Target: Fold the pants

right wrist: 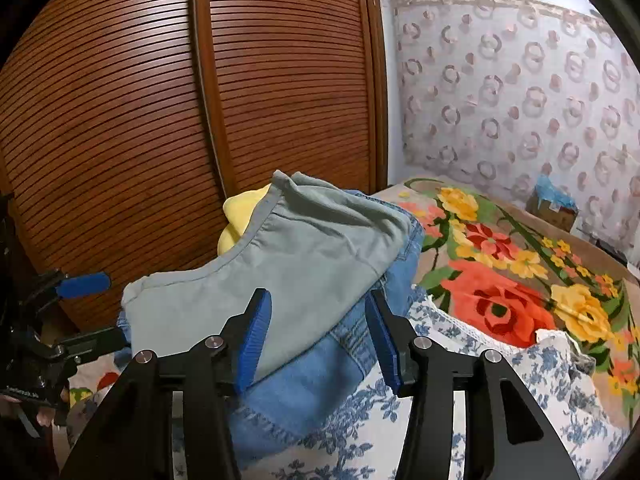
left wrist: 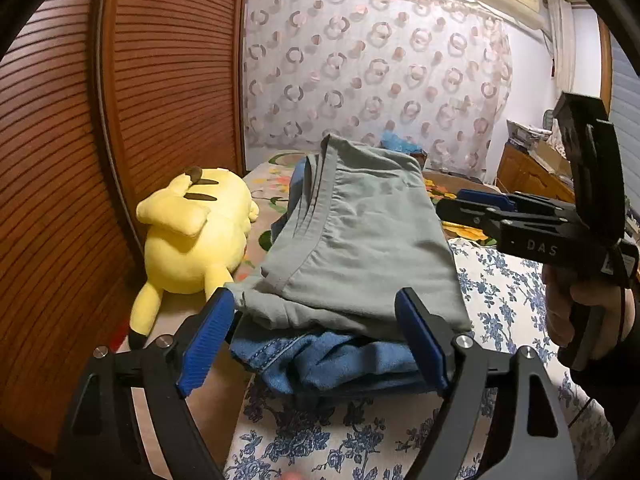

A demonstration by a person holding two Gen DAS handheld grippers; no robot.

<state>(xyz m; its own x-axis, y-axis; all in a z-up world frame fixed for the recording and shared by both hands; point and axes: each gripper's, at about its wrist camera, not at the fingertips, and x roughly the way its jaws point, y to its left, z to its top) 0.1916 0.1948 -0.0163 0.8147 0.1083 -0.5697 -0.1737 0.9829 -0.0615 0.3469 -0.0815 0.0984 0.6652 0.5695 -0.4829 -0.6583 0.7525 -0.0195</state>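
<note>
Folded grey pants [left wrist: 360, 240] lie on top of folded blue jeans [left wrist: 340, 364] on the bed. My left gripper [left wrist: 314, 340] stands open at the near end of this stack, a blue pad on each side and neither pressing the cloth. In the right wrist view the same grey pants [right wrist: 304, 264] and jeans [right wrist: 296, 384] sit just beyond my right gripper [right wrist: 318, 340], which is open with the stack's edge between its fingers. The right gripper [left wrist: 460, 204] also shows at the right of the left wrist view, held by a hand [left wrist: 580, 312]. The left gripper [right wrist: 96, 312] appears at the far left.
A yellow plush toy [left wrist: 192, 236] lies left of the stack, against slatted wooden wardrobe doors [right wrist: 280, 100]. A blue-flowered sheet [left wrist: 500, 300] covers the near bed, and a bright floral blanket [right wrist: 500, 280] lies beyond it. A cardboard box [right wrist: 554, 208] sits by the patterned curtain [left wrist: 380, 72].
</note>
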